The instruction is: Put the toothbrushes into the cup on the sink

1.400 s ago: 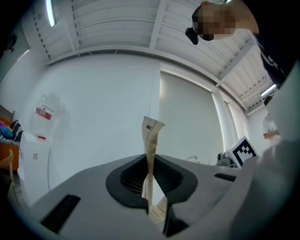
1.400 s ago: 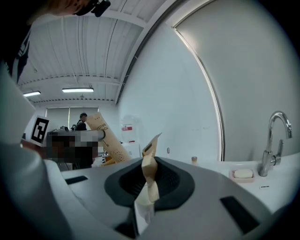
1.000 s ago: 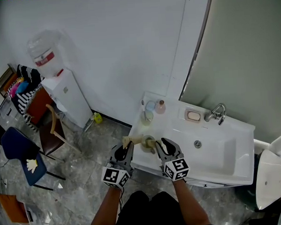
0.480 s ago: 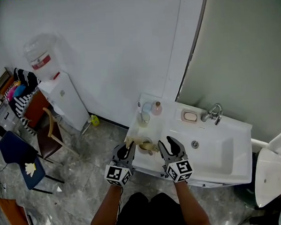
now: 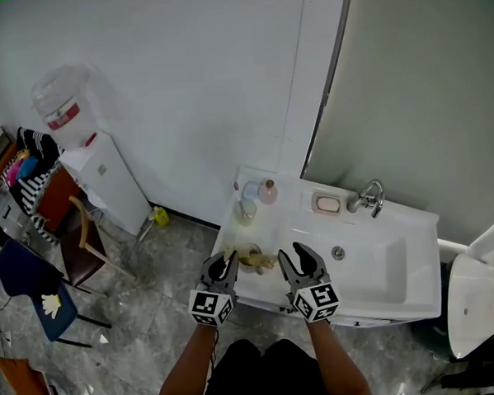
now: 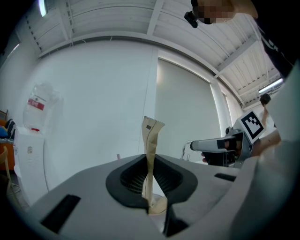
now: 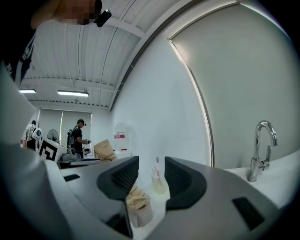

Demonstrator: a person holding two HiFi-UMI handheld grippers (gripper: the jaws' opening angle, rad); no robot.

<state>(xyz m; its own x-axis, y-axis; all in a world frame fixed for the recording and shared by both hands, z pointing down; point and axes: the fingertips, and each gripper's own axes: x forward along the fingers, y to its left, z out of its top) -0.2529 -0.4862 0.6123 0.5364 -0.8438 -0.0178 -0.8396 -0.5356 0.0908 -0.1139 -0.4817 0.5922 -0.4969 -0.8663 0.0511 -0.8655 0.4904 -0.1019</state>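
- Where the person stands at the front left corner of the white sink point(image 5: 383, 264), the left gripper point(image 5: 226, 261) has its jaws pressed together on a tan paper toothbrush packet point(image 6: 151, 150).
- In the left gripper view the packet stands upright between the pads, its notched end on top.
- The right gripper point(image 5: 293, 256) hangs just beside it over the sink's front edge, jaws spread wide with nothing pinched.
- Seen along those spread jaws, a small white cup point(image 7: 139, 215) stands low on the sink deck, with crumpled tan paper point(image 7: 135, 199) at its mouth.
- Farther back, in the same gap, a pale translucent cup point(image 7: 159, 185) holds a pink-and-white toothbrush point(image 7: 155, 171); the head view places this cup on the deck's rear left.
- The faucet point(image 5: 365, 199) stands at the back of the basin, well apart from both grippers.
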